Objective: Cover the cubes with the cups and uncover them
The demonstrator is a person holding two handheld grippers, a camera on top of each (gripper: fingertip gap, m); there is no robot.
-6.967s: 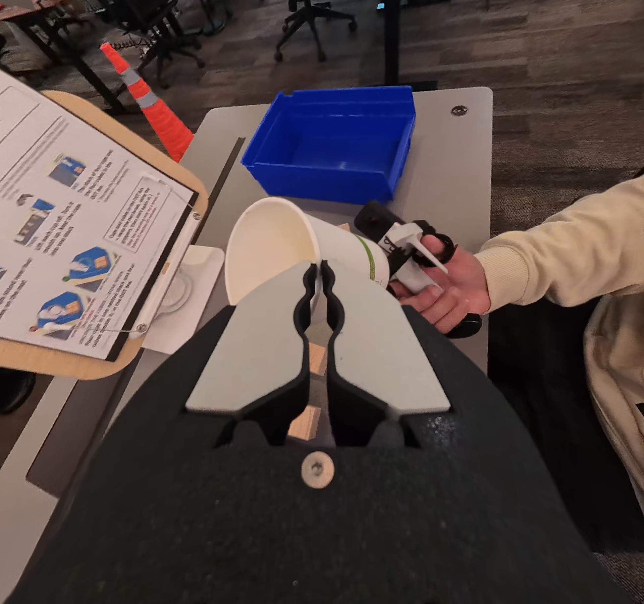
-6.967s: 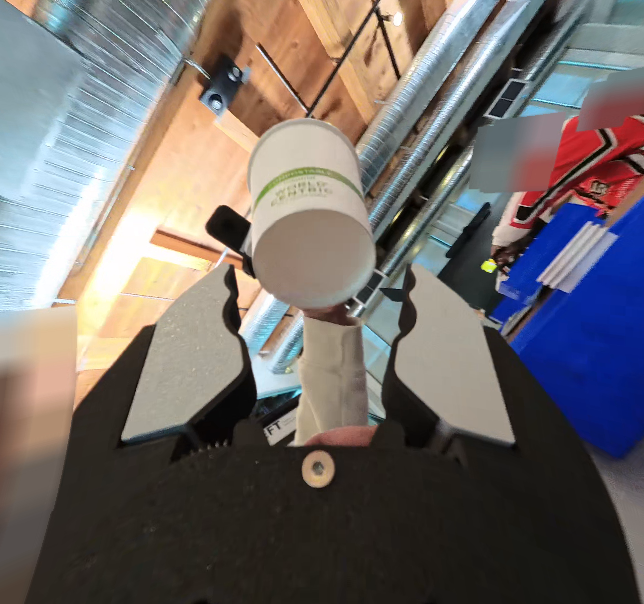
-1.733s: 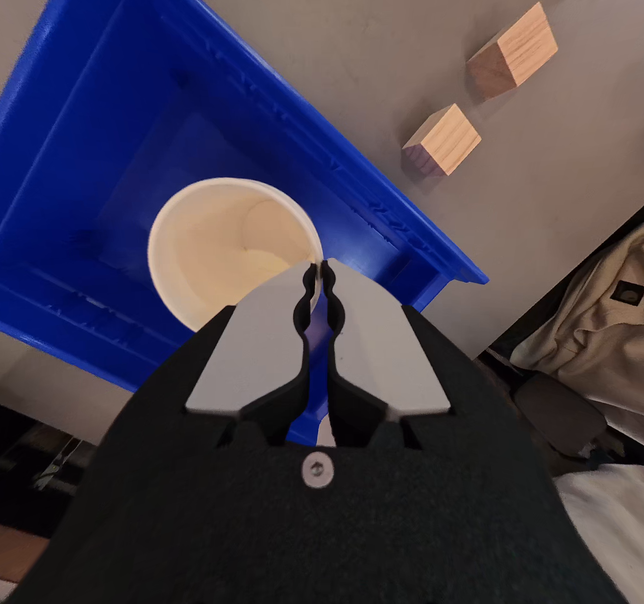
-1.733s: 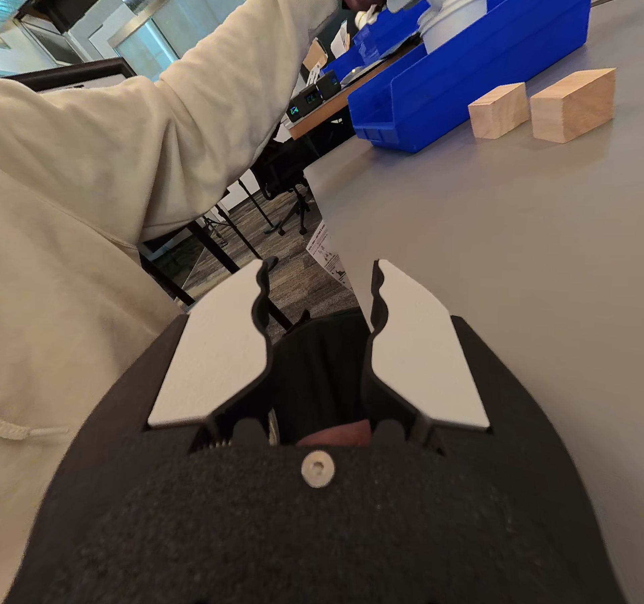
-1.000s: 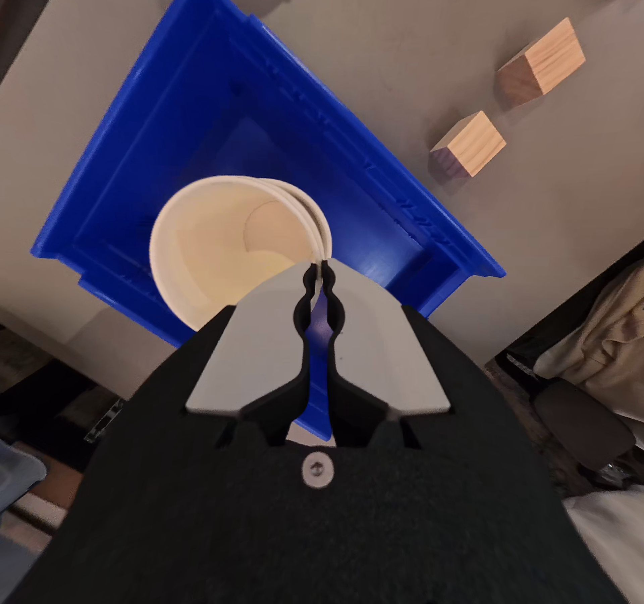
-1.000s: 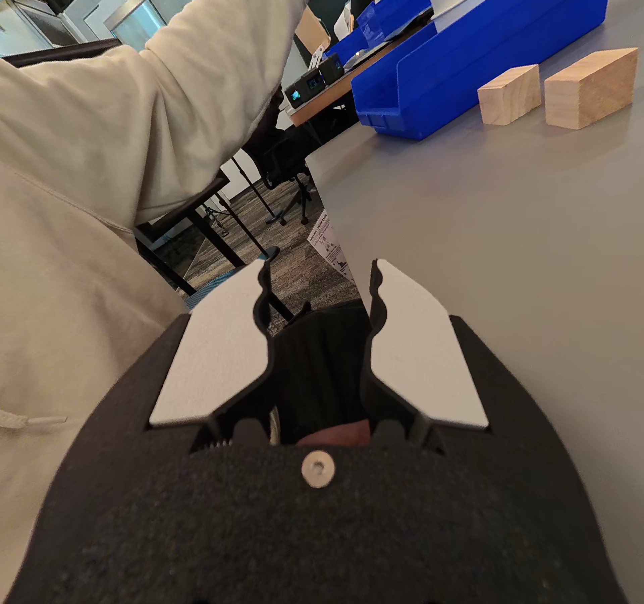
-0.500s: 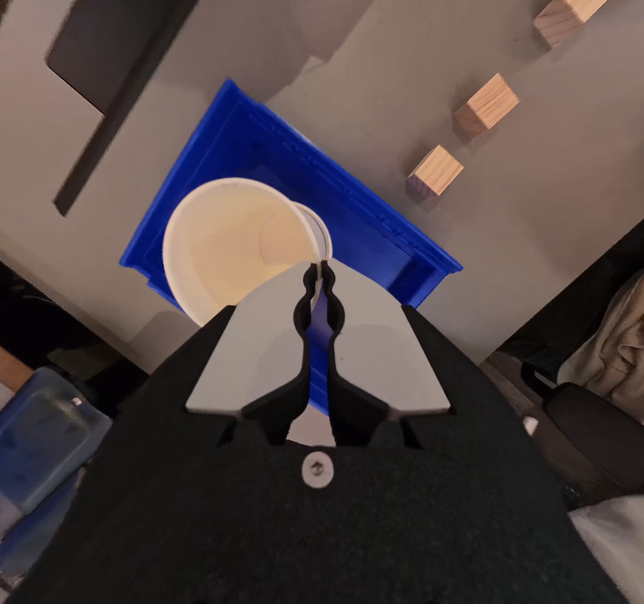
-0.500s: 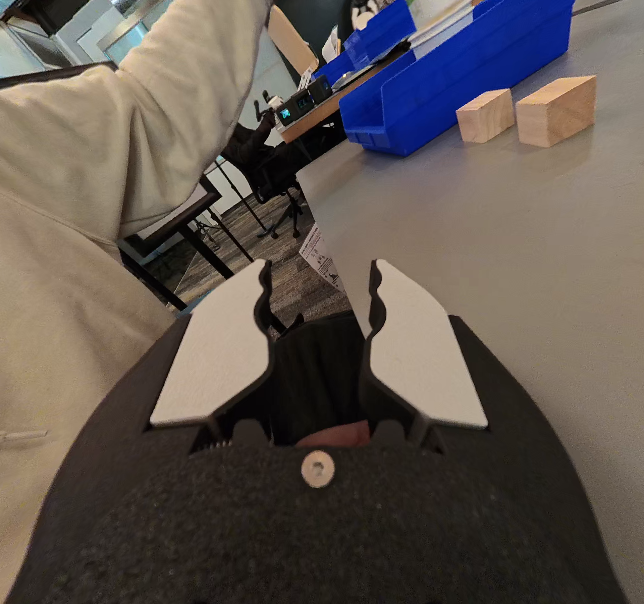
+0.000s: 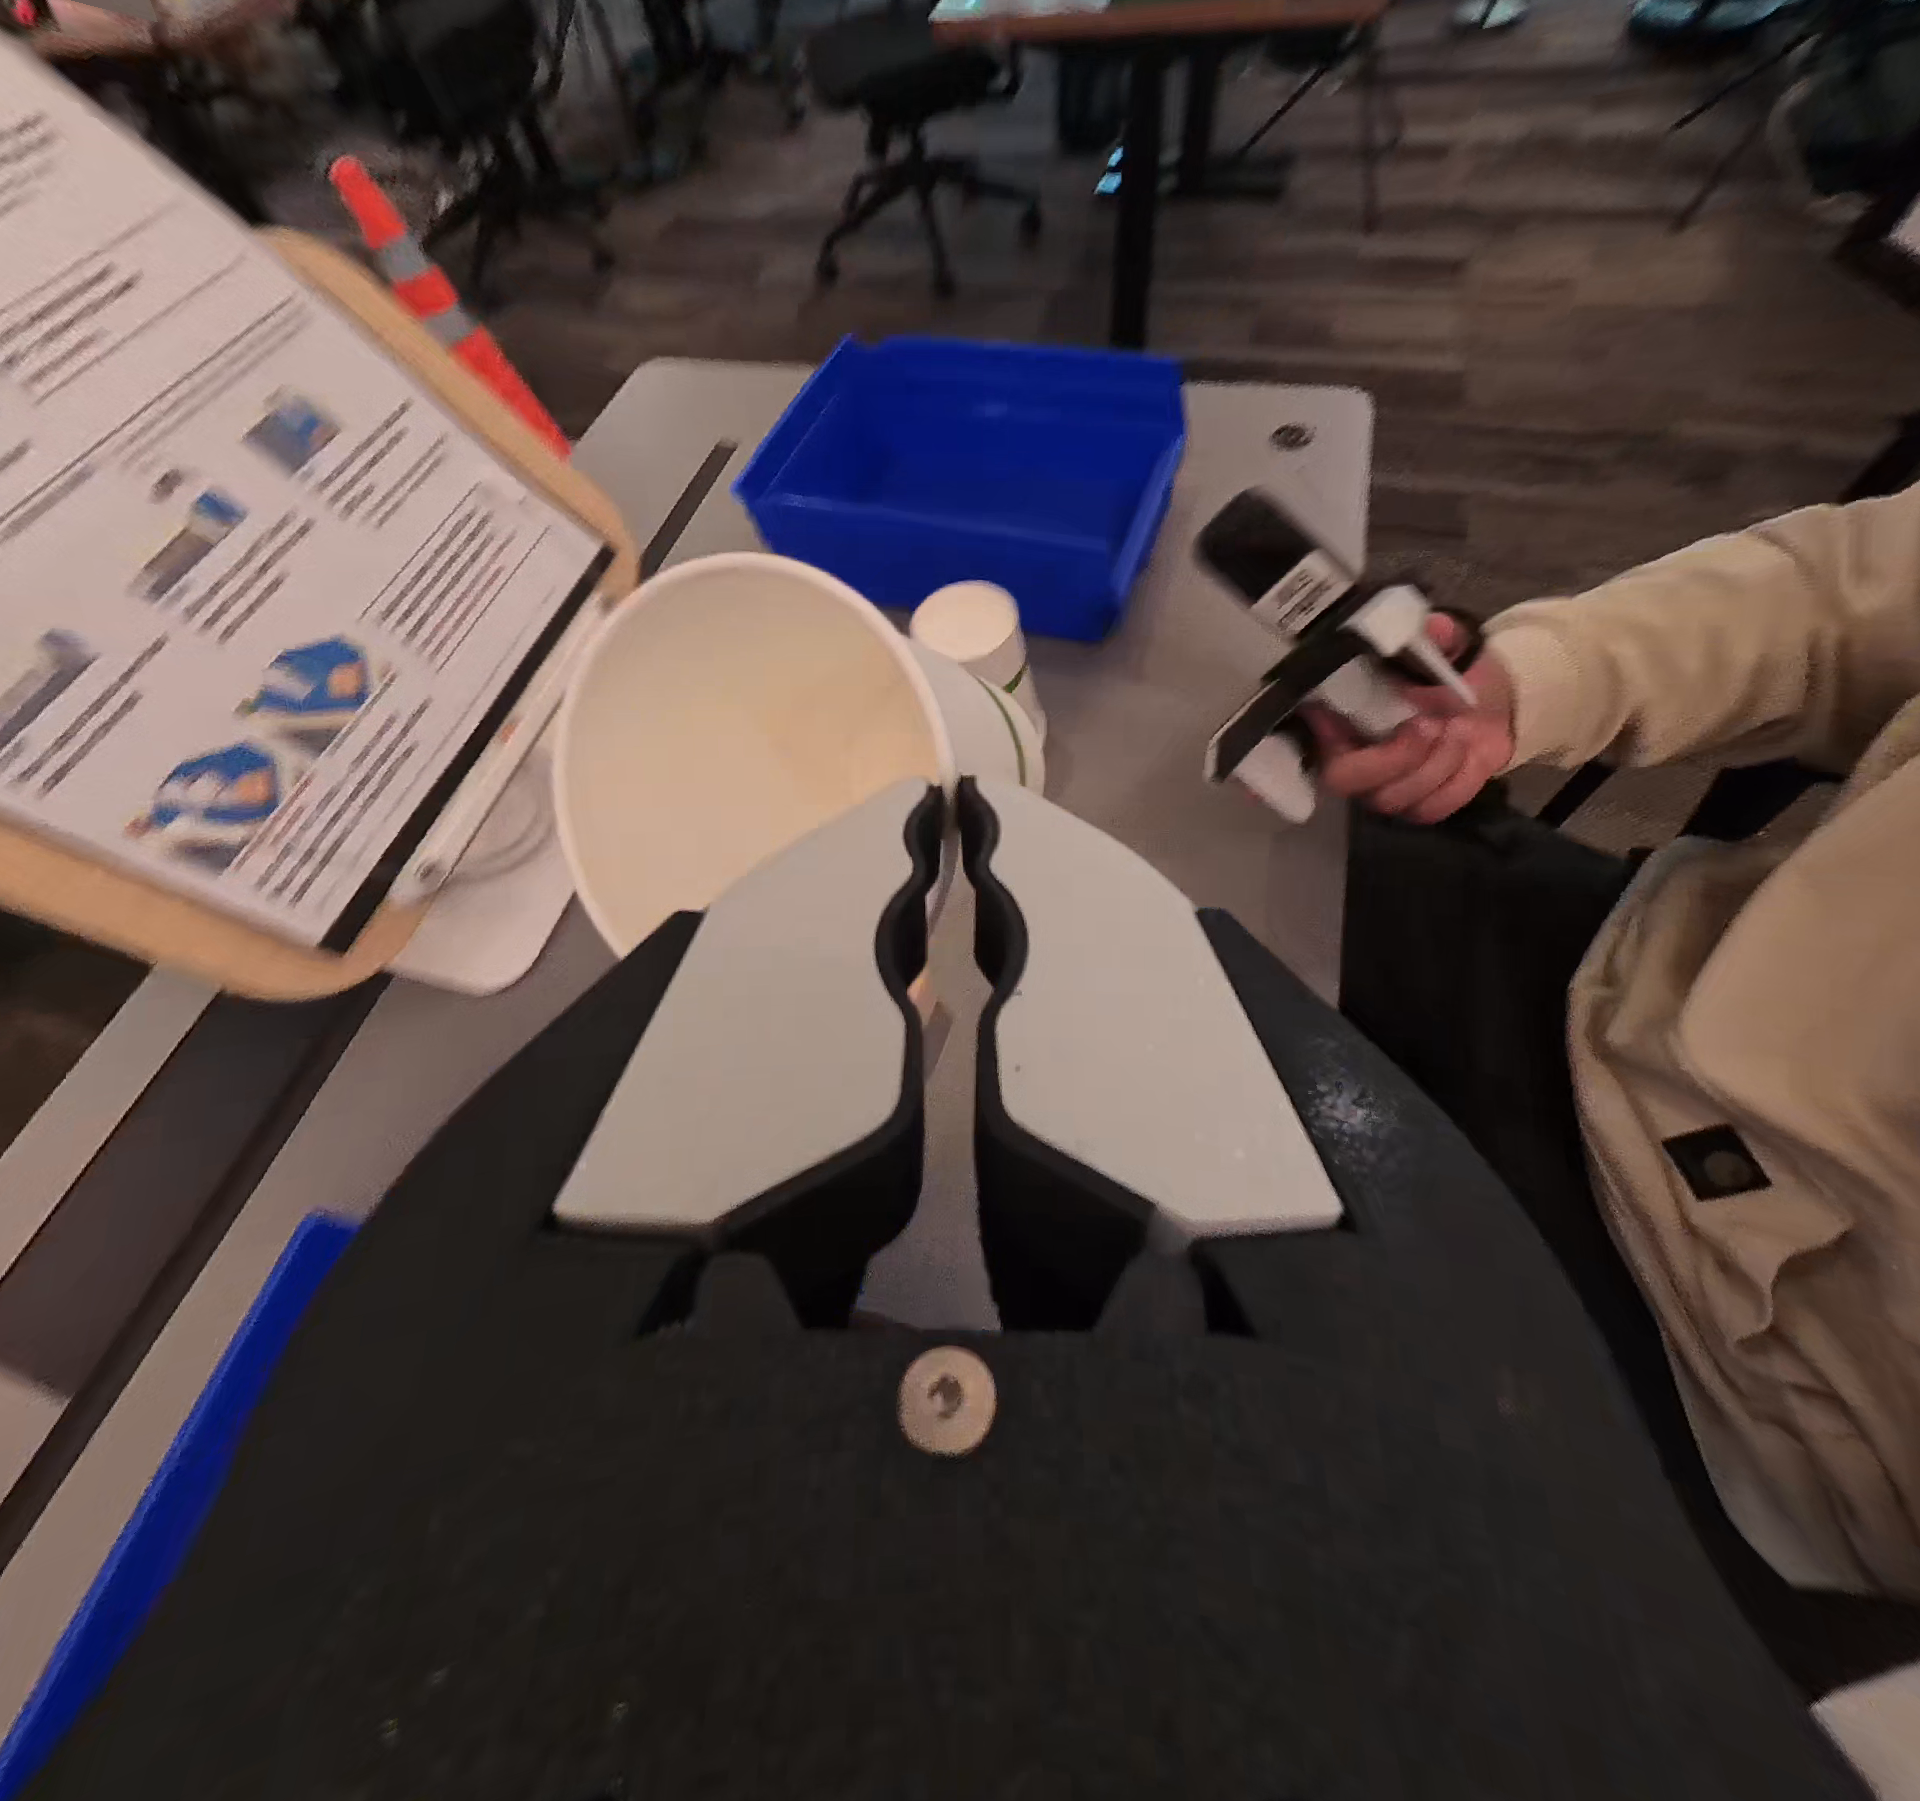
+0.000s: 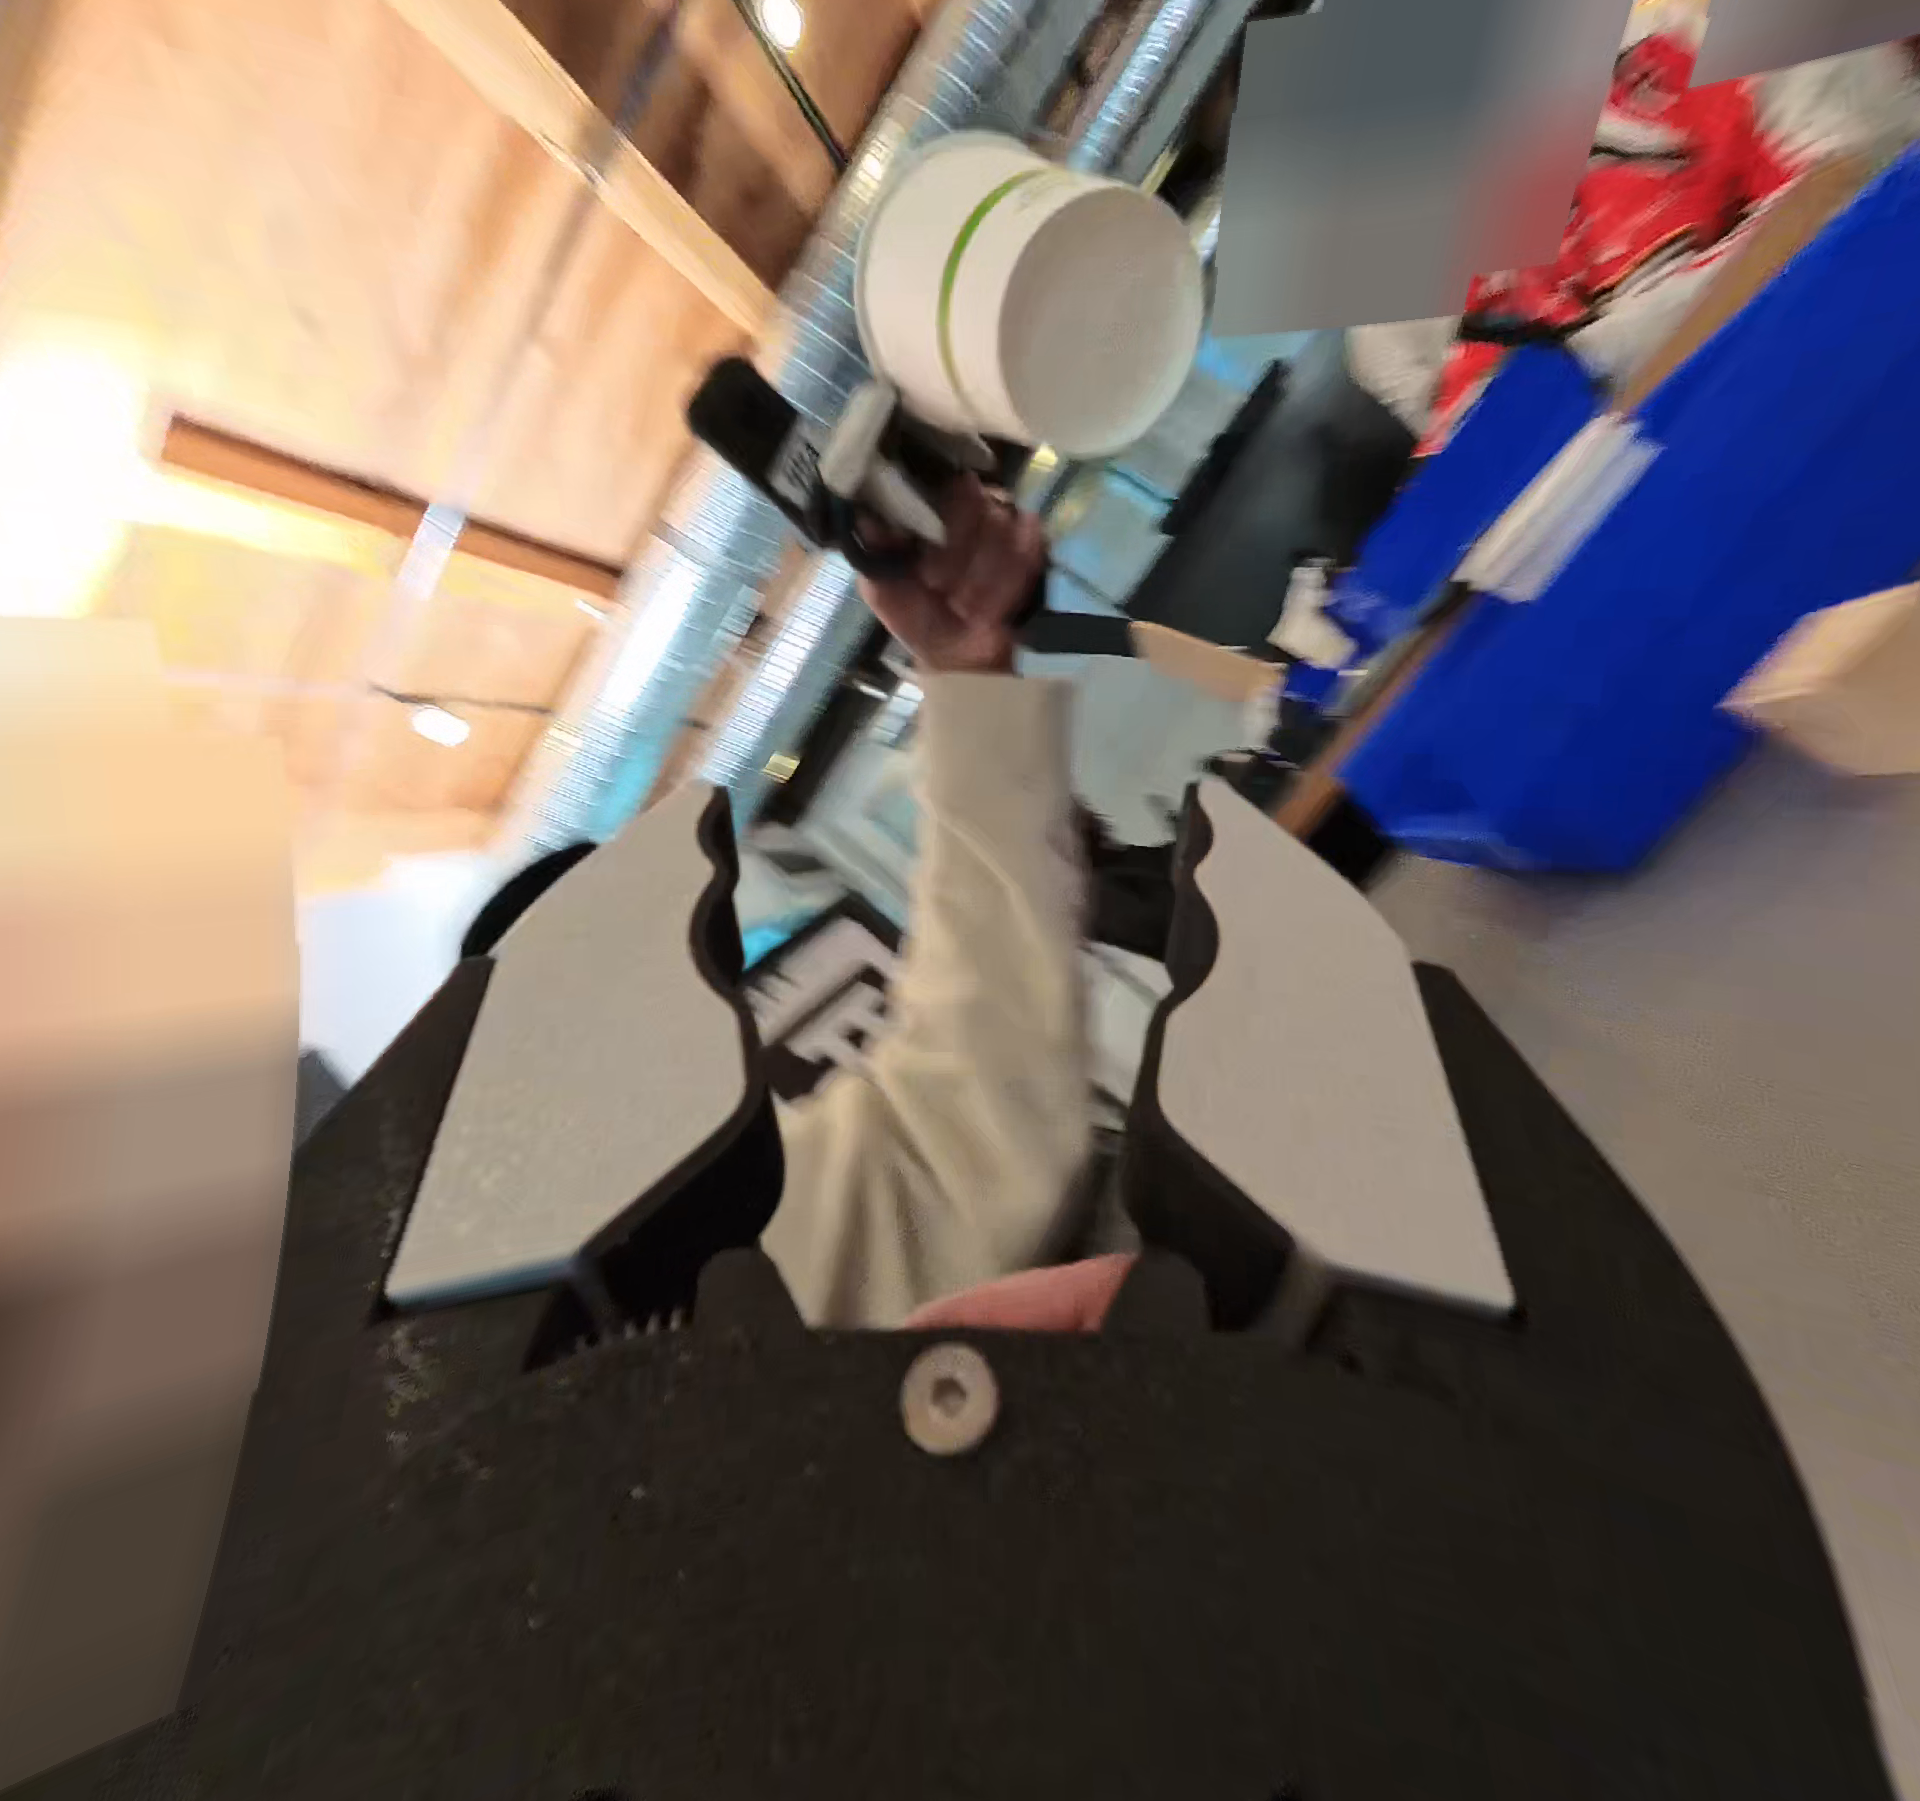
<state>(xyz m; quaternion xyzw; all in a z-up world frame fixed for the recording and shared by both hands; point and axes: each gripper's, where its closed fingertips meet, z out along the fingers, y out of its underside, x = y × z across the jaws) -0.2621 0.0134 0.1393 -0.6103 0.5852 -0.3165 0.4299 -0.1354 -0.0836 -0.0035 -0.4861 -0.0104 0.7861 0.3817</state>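
Note:
My left gripper point(image 9: 945, 795) is shut on the rim of a white paper cup point(image 9: 727, 733) and holds it above the grey table point(image 9: 1226, 816), mouth toward the camera. In the right wrist view the same cup point(image 10: 1029, 297) is held high, its bottom facing me. A second white cup point(image 9: 971, 624) stands upside down on the table in front of the blue bin point(image 9: 966, 484). My right gripper point(image 10: 956, 801) is open and empty, tilted upward. A blurred wooden cube point(image 10: 1849, 691) lies on the table at the right edge.
A clipboard with a printed sheet point(image 9: 239, 588) leans at the left. A hand point(image 9: 1392, 754) holds the right gripper at the table's right edge. An orange cone point(image 9: 436, 297) and office chairs stand on the floor beyond. Another blue edge point(image 9: 156, 1491) shows at lower left.
The left view swung from looking down on the bin to looking across the table, cup still held. The right gripper tilted up from the table and its jaws opened wider.

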